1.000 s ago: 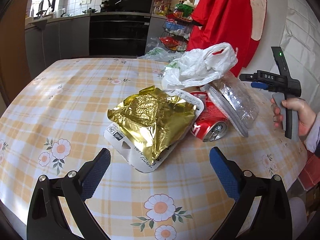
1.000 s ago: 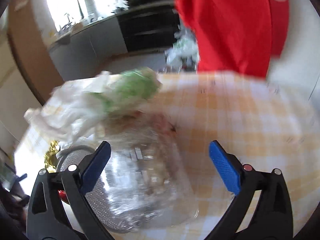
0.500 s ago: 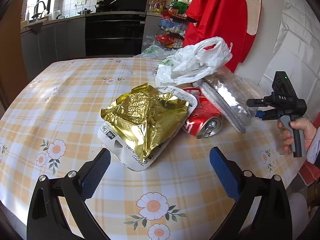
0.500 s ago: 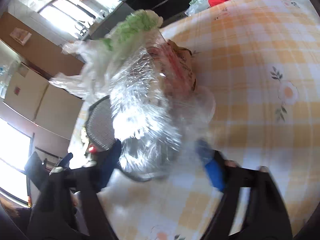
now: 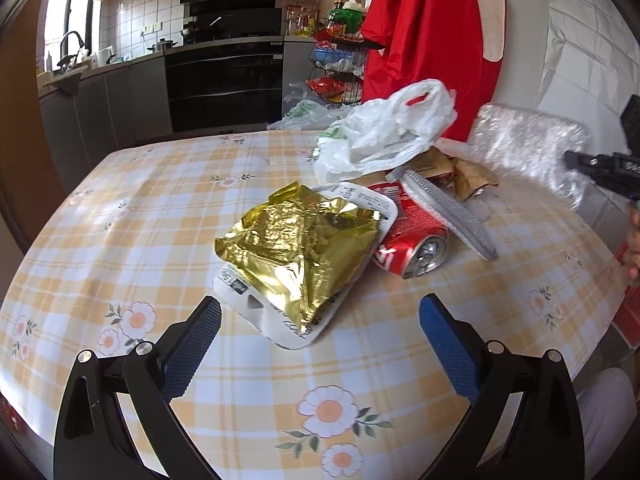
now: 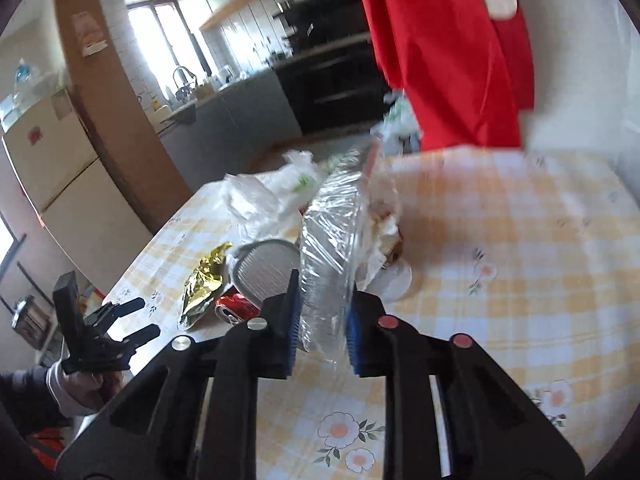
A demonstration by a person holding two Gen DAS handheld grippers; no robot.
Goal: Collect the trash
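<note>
The clear plastic box [image 6: 336,240] is pinched between the blue pads of the right gripper [image 6: 322,330]. The jaws are closing on its thin edge, and the pads press on it from both sides. The box is lifted off the table and stands up on its edge, tilted away from the camera. In the left wrist view the same box [image 5: 528,148] is up in the air over the right edge of the table [image 5: 160,216].

The rest of the trash lies in a heap near the middle of the table. A brown crumpled wrapper [image 5: 460,170] lies bare close under the lifted box. A grey mesh lid [image 5: 452,216] leans across a crushed red can [image 5: 412,240]. The can lies on its side with its open end toward the near edge. A crinkled gold foil bag [image 5: 300,248] rests on a white flat tray [image 5: 256,304], just left of the can and touching it. A white plastic bag [image 5: 384,136] is bunched up behind them, toward the far edge.

The left gripper [image 5: 320,344] hangs over the near edge of the table. Its jaws are wide apart with nothing between them. The gold bag is just in front of it.

The table has a yellow checked cloth with flowers. A red coat [image 5: 432,40] hangs behind the far right corner.
</note>
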